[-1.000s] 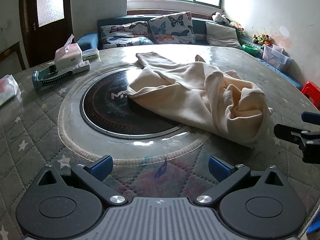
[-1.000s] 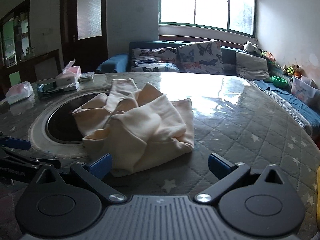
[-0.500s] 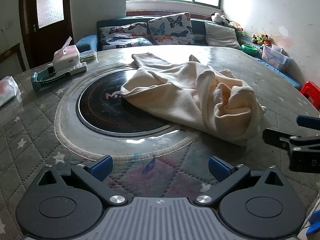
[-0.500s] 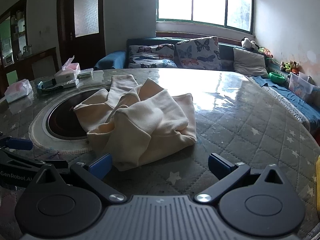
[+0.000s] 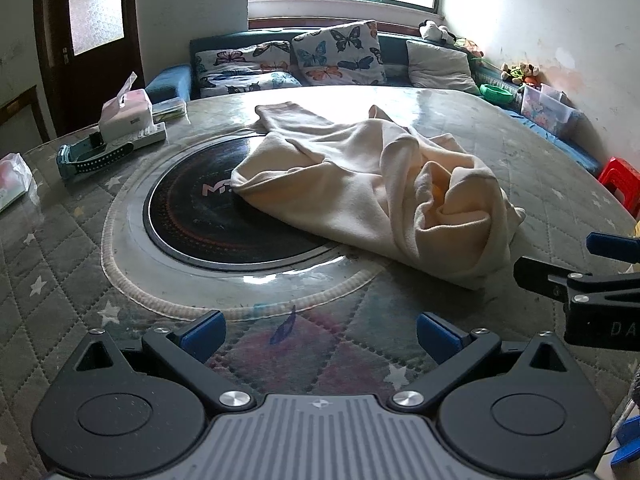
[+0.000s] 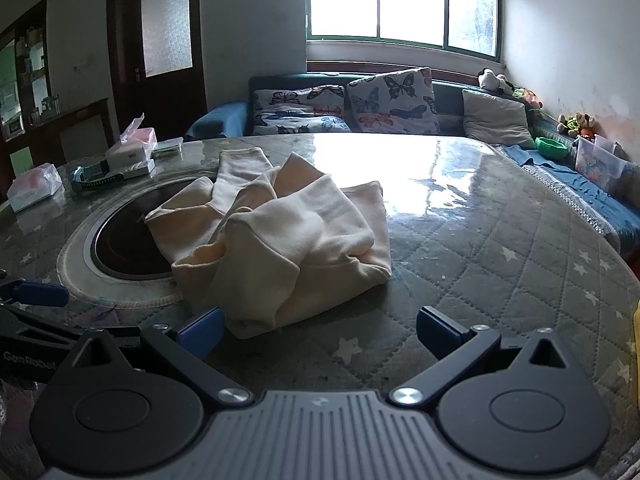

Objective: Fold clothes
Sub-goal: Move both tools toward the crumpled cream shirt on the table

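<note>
Change: both your grippers have drawn back from the garment since a second ago.
Left gripper [image 5: 318, 330]: spread wide, holding nothing.
Right gripper [image 6: 318, 330]: spread wide, holding nothing.
Garment: crumpled cream fleece garment [image 5: 376, 188] lies ahead of your left gripper, just beyond your right gripper's left fingertip [image 6: 202, 330], partly over the black round hotplate [image 5: 208, 216] in the quilted grey table [image 6: 500, 248].
</note>
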Tool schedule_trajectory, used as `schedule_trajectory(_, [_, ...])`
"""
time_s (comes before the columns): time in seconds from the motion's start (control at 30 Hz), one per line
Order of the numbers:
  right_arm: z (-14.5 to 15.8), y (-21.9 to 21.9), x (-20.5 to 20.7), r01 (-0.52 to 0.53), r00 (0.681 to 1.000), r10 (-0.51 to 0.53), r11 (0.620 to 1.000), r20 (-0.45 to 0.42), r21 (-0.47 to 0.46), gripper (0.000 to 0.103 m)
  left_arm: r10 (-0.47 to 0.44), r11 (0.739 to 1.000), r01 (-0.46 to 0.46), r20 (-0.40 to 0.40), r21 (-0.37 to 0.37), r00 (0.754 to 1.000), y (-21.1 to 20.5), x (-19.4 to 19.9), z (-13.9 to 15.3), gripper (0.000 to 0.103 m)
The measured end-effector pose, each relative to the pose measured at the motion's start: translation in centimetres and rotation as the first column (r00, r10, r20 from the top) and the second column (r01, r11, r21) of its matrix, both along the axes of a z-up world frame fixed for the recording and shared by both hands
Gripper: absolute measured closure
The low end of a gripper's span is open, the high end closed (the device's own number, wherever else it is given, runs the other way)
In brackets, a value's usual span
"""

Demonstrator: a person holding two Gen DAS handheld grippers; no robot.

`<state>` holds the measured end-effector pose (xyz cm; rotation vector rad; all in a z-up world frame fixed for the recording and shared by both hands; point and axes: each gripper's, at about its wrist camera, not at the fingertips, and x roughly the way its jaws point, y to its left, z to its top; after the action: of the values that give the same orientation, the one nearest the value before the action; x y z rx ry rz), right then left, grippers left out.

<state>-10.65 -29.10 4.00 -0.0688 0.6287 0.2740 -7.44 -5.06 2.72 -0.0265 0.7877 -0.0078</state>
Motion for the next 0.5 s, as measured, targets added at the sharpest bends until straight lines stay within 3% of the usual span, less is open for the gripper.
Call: schedule_trajectory(0.5, [0.9, 0.1, 0.4, 0.002, 1.000, -0.002, 1.000, 0.004, 0.007, 0.000, -0.008, 1.000, 0.008, 0.001, -0.004, 1.000, 0.0, 1.1, 0.7, 0.000])
